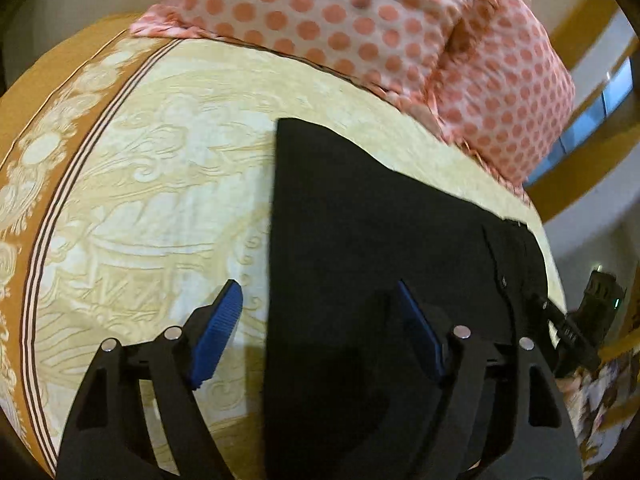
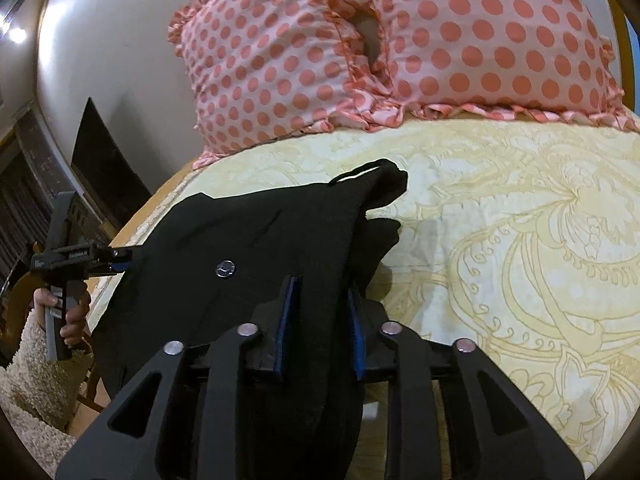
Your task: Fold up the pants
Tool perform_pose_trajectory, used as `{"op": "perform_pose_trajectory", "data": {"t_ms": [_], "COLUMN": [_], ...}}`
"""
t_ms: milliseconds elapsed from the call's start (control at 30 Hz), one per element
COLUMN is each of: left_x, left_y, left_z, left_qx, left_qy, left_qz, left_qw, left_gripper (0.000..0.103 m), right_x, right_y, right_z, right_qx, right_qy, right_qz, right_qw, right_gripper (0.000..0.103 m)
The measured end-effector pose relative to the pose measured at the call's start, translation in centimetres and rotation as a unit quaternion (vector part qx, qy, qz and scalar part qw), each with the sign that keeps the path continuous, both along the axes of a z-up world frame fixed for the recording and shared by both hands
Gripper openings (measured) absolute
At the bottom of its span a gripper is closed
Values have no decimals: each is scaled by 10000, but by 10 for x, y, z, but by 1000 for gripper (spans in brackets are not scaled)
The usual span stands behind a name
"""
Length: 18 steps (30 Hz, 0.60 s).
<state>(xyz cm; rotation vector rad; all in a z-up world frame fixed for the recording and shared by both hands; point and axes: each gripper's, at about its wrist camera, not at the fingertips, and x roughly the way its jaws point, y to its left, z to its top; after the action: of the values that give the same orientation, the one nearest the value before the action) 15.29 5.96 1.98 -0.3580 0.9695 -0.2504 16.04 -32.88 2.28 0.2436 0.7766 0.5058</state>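
Pants (image 1: 360, 240) lie flat, part-folded on bed (image 1: 160, 200); further folds remain. Left gripper (image 1: 320, 332) gapes, empty, over their edge. Right gripper (image 2: 322, 312) clamps a bunched fold.

Cream-gold bedspread (image 1: 160, 184), polka-dot pillows (image 2: 480, 40) (ruffled), white wall (image 2: 120, 60).

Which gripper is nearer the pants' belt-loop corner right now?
Right. The right gripper pinches a fold of the pants just below the belt-loop corner; the left gripper hangs open at the pants' opposite edge, farther away.
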Motion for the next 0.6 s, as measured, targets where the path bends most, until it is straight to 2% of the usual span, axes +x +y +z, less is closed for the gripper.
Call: {"op": "perform_pose_trajectory", "data": {"t_ms": [133,233,267,333,400,500,600], "left_x": [1,1,0,0,-1,-4,-6], "left_y": [-17,-35,-38,-38,-34,-32,-36], "left_z": [2,4,4,6,9,13,18], "left_qx": [179,624,714,730,643,622,739], "left_qy": [-5,-128,-160,-214,-245,-342,-472], "left_qz": [-334,-454,-459,-426,-366,-335,-309], "left_qw": [9993,9969,9963,9962,9970,9969,9957], "left_gripper": [70,67,62,50,28,16,10], "right_x": [7,8,8,4,-2,-4,-4], "right_y": [0,0,0,3,6,8,8], "right_z": [-4,-6,-5,-3,1,5,9], "right_qx": [1,43,41,37,-42,-99,-43], "right_qy": [213,264,243,111,-85,-204,-273], "right_qz": [-75,-40,-7,109,198,229,226], "right_qw": [9997,9996,9997,9999,9998,9995,9994], "right_gripper": [41,44,43,34,27,24,21]}}
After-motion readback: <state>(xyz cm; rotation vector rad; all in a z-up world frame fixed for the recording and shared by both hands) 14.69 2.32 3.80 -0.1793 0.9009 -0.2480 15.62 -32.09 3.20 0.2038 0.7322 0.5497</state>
